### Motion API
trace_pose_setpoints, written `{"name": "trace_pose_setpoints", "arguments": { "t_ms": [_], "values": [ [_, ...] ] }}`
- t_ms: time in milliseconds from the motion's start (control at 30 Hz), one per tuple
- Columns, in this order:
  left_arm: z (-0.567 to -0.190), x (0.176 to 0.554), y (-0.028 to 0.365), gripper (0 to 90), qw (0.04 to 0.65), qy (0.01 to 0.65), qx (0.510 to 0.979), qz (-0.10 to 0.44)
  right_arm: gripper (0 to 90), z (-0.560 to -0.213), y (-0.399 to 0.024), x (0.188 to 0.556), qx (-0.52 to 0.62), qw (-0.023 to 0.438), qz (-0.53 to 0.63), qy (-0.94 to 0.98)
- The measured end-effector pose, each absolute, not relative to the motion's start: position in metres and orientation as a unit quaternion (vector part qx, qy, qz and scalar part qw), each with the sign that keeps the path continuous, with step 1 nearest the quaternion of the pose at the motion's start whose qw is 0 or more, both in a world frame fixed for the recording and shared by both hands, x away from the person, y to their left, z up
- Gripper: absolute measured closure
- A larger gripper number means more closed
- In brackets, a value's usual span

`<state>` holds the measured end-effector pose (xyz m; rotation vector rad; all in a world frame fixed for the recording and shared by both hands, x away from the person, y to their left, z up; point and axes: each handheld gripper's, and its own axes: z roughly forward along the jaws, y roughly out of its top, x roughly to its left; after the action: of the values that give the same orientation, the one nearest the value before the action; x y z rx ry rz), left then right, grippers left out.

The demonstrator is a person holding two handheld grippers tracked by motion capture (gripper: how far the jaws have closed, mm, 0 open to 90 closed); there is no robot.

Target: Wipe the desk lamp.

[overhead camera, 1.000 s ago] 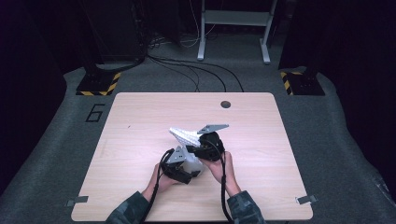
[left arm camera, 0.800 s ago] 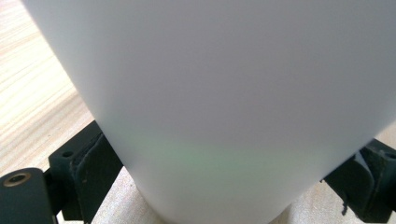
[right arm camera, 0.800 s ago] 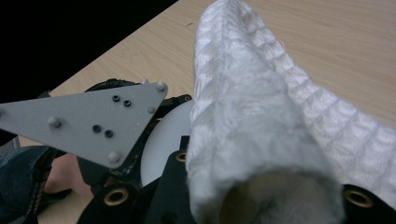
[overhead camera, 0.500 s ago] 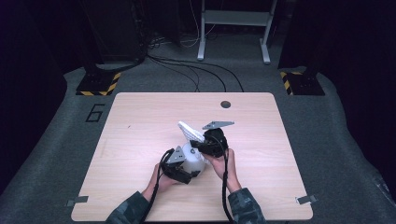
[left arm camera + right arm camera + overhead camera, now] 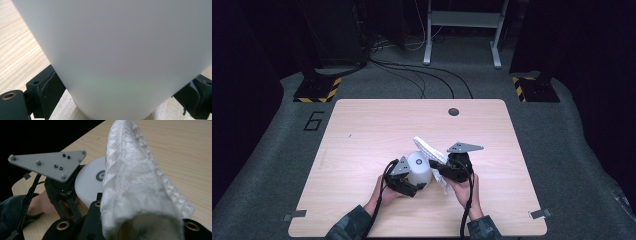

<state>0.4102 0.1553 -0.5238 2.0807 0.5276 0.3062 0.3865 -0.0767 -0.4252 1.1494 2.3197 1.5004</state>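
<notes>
**Cylinder steadied, rolled cloth poised beside it**

The left gripper [image 5: 412,181] is clamped on the white cylinder [image 5: 418,168], which stands upright on the wooden table [image 5: 362,130] near the person's edge; in the left gripper view both black pads [image 5: 51,92] press its smooth wall low down, close to where it meets the wood. The right gripper [image 5: 446,172] is clenched on one end of a rolled white textured cloth [image 5: 428,152], which slants up and away from the jaws, just beside the cylinder's top.

Judging from how things lie, the holding is done — cylinder braced, cloth rolled and gripped. What seems left is bringing the two together, whether the roll goes into the cylinder or against it; I cannot tell which.

The right gripper view gives the cylinder's flat top with a small dark ring [image 5: 101,175] at its centre, and the roll's quilted weave. The high view alone gives the layout: both hands close together and the bare tabletop beyond them.
</notes>
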Motion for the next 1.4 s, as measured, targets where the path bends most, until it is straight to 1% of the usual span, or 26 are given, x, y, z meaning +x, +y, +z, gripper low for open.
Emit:
{"name": "trace_pose_setpoints", "arguments": {
  "t_ms": [167, 433, 600, 700, 800, 867, 1200, 1400],
  "values": [
    [-0.524, 0.410, 0.155, 7.7, 0.467, 0.215, 0.848, 0.127, 85.4, -0.437, -0.081, 0.375, 0.387, 0.071, 0.498, 0.773],
    [-0.524, 0.410, 0.155, 7.7, 0.468, 0.216, 0.847, 0.127, 85.4, -0.456, -0.076, 0.364, 0.383, 0.049, 0.499, 0.776],
    [-0.524, 0.410, 0.155, 7.7, 0.465, 0.213, 0.849, 0.131, 85.4, -0.461, -0.059, 0.357, 0.359, 0.032, 0.499, 0.788],
    [-0.524, 0.410, 0.154, 7.7, 0.467, 0.215, 0.848, 0.130, 85.4, -0.459, -0.041, 0.358, 0.337, 0.030, 0.493, 0.801],
    [-0.524, 0.410, 0.155, 7.7, 0.468, 0.216, 0.847, 0.129, 85.4, -0.459, -0.035, 0.360, 0.330, 0.028, 0.493, 0.804],
    [-0.524, 0.410, 0.154, 7.7, 0.469, 0.217, 0.846, 0.129, 85.4, -0.459, -0.037, 0.360, 0.332, 0.023, 0.494, 0.803],
    [-0.524, 0.411, 0.155, 7.9, 0.466, 0.219, 0.848, 0.128, 85.3, -0.466, -0.064, 0.364, 0.349, 0.028, 0.491, 0.798],
    [-0.524, 0.410, 0.155, 7.9, 0.464, 0.219, 0.849, 0.127, 85.2, -0.470, -0.068, 0.365, 0.355, 0.027, 0.490, 0.795]
  ]
}}
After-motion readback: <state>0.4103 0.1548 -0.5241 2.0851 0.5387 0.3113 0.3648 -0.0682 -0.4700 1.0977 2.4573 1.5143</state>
